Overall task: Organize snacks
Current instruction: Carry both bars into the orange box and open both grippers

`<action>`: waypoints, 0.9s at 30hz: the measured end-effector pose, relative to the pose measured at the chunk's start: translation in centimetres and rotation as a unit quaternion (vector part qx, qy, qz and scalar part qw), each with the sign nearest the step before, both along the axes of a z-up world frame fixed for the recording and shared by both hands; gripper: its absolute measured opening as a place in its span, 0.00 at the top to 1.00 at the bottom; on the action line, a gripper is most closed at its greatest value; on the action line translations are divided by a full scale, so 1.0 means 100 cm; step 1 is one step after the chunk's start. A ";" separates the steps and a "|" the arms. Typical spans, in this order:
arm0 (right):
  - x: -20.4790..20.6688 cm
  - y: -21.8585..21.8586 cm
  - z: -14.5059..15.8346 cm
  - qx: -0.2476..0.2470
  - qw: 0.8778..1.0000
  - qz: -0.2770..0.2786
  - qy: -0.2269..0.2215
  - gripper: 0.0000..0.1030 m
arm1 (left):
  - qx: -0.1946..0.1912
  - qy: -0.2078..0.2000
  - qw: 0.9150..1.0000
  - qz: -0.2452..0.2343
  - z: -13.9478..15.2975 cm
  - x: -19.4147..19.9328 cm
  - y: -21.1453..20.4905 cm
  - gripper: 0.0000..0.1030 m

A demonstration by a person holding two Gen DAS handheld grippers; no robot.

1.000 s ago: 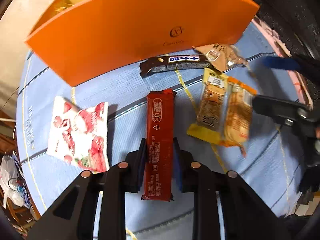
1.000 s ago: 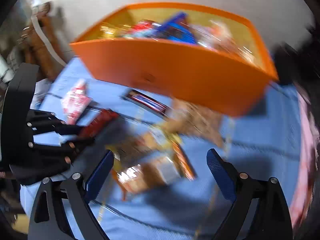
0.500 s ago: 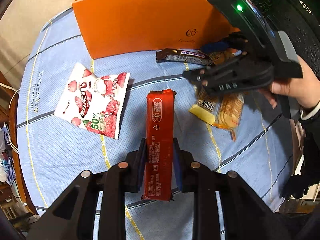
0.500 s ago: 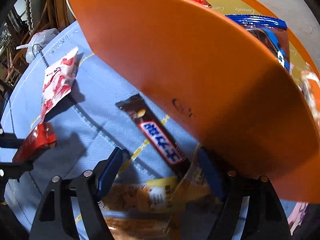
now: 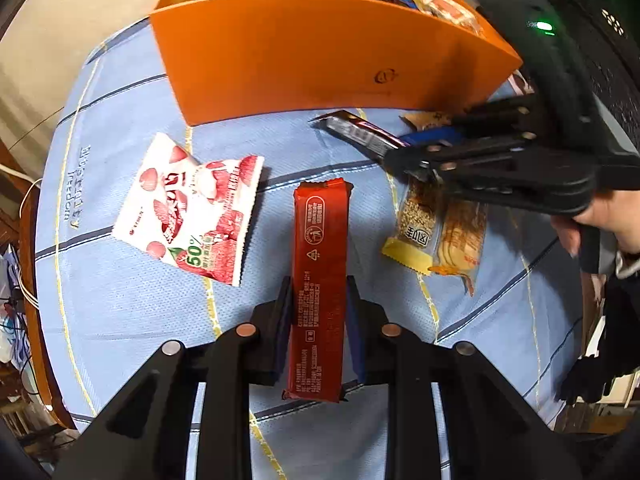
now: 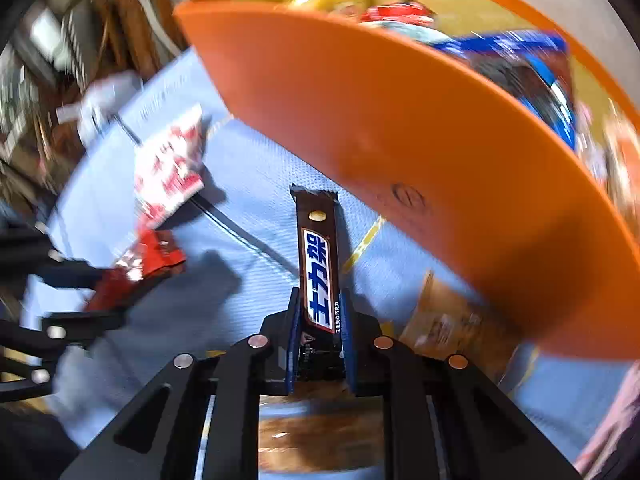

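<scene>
The orange box [image 5: 320, 60] sat at twelve o'clock with some snacks already inside. The left gripper [image 5: 320, 332] squeezed the red bar [image 5: 320, 264]. The right gripper [image 6: 320, 336] was pinched shut on the brown bar [image 6: 318, 264]. The strawberry pouch [image 5: 192, 212] at ten o'clock and the cracker packs [image 5: 436, 236] at three o'clock waited on the blue cloth [image 5: 120, 312].

Box [image 5: 320, 60] at back of tablecloth [image 5: 120, 312]; pouch [image 5: 192, 208] left, 2 packets [image 5: 436, 232] right, before box.
</scene>
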State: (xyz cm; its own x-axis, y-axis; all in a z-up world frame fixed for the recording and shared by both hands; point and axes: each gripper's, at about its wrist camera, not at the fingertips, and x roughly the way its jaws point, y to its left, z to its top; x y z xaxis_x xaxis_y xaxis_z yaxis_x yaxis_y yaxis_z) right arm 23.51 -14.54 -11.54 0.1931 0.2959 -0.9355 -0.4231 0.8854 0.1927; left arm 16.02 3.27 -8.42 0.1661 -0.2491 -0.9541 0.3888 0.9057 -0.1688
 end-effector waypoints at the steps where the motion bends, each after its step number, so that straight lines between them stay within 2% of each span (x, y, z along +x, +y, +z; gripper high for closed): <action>1: -0.002 -0.004 0.003 0.019 1.000 -0.008 0.008 0.83 | 0.000 -0.001 1.000 0.002 0.001 0.000 0.001 0.77; 4: -0.013 -0.009 0.012 0.068 0.997 -0.026 0.019 0.83 | 0.002 -0.006 1.000 0.003 0.005 0.000 0.001 0.77; 8: -0.025 -0.022 0.030 0.101 0.994 -0.046 0.013 0.83 | 0.001 -0.019 1.000 -0.001 0.018 -0.001 0.001 0.77; 13: -0.033 -0.060 0.097 0.128 0.988 -0.064 -0.051 0.83 | -0.019 -0.062 0.998 -0.012 0.061 0.008 -0.004 0.77; 18: -0.012 -0.089 0.144 0.123 0.980 -0.109 -0.115 0.83 | -0.028 -0.122 0.992 -0.023 0.114 0.050 -0.022 0.77; 21: 0.016 -0.100 0.150 0.097 0.974 -0.153 -0.138 0.83 | -0.027 -0.147 0.988 -0.027 0.132 0.081 -0.041 0.77; 23: 0.032 -0.102 0.146 0.087 0.969 -0.178 -0.147 0.82 | -0.030 -0.147 0.988 -0.021 0.133 0.102 -0.052 0.77; 24: 0.040 -0.106 0.144 0.078 0.964 -0.202 -0.155 0.80 | -0.030 -0.146 0.989 -0.010 0.130 0.117 -0.058 0.73; 25: 0.047 -0.111 0.136 0.080 0.960 -0.221 -0.156 0.76 | -0.024 -0.148 0.989 0.001 0.128 0.126 -0.062 0.50; 26: 0.050 -0.113 0.134 0.084 0.955 -0.238 -0.154 0.49 | -0.014 -0.151 0.988 0.014 0.126 0.135 -0.066 0.32; 27: 0.050 -0.119 0.131 0.086 0.947 -0.265 -0.158 0.35 | 0.004 -0.162 0.986 0.040 0.124 0.143 -0.068 0.07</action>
